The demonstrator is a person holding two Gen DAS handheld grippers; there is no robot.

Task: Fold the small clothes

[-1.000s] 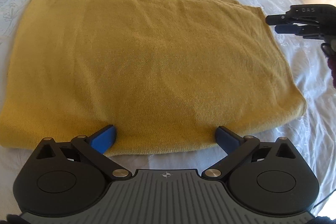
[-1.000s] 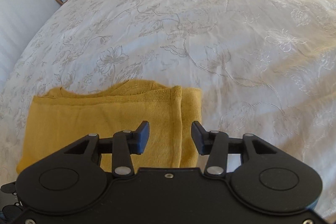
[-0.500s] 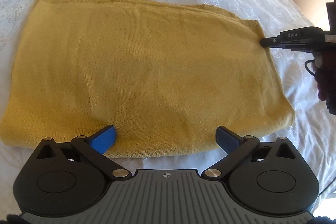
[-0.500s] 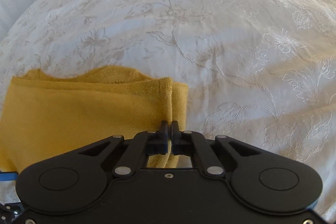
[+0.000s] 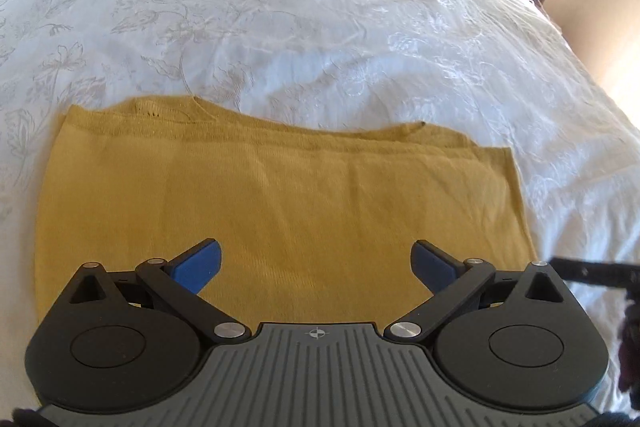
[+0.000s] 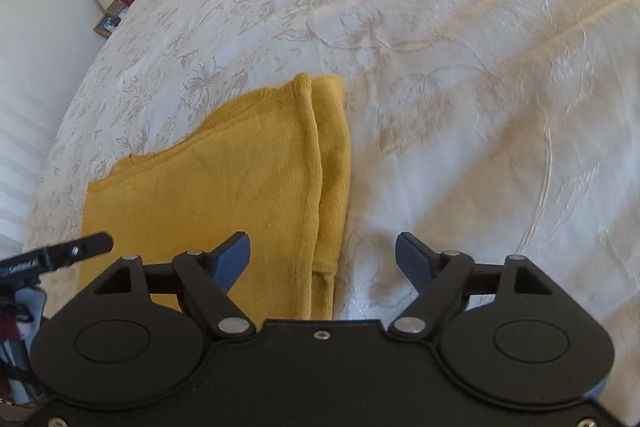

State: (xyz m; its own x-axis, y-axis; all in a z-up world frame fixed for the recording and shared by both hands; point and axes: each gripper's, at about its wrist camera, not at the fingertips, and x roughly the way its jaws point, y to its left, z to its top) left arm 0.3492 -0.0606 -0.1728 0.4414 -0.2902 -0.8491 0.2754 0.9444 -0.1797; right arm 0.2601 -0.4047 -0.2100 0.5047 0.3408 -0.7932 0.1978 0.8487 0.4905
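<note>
Both grippers angle downward over a folded yellow knit garment [image 5: 280,211] lying flat on a white embroidered bedspread [image 5: 320,27]. Left gripper [image 5: 316,259] gapes wide, empty; right gripper [image 6: 322,259] is opening, straddling the garment's edge without gripping it.

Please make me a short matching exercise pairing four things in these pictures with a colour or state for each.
Things:
1. garment
2. bedspread
3. left gripper
4. picture frame

Descriptions:
a. white with a floral pattern
b. open, above the cloth
c. mustard yellow, folded flat
d. beside the bed near the wall

Pairs: 1-c, 2-a, 3-b, 4-d
</note>
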